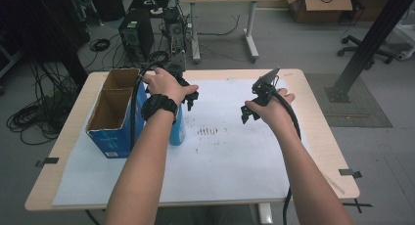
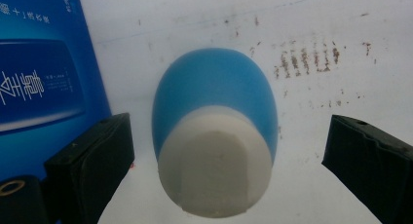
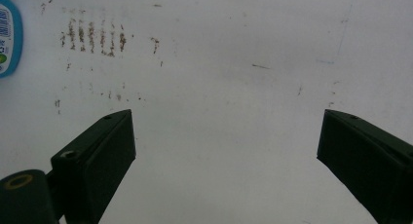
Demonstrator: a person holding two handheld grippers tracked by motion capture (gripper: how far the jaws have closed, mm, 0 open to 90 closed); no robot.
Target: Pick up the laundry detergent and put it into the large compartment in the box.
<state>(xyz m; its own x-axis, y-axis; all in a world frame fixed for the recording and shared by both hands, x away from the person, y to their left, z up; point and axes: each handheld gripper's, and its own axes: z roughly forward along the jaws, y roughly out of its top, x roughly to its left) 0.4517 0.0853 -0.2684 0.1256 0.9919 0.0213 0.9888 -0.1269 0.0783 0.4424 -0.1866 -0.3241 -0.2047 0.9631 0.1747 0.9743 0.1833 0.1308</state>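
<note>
Both claws gape wide over the desk (image 1: 313,137): the left claw (image 2: 224,151) straddles an upright blue bottle (image 2: 214,136) beside a box (image 1: 113,112); the right claw (image 3: 226,156) holds nothing.

a lab or tech workroom: computer towers (image 1: 137,35) on the floor (cables (image 1: 36,112) tangled beside them), cardboard box (image 1: 318,5), office chair (image 1: 364,49), paper-covered tabletop (image 1: 293,80).

Left gripper (image 1: 188,95) above blue bottle (image 1: 177,129), beside cardboard box (image 1: 113,112)
</note>
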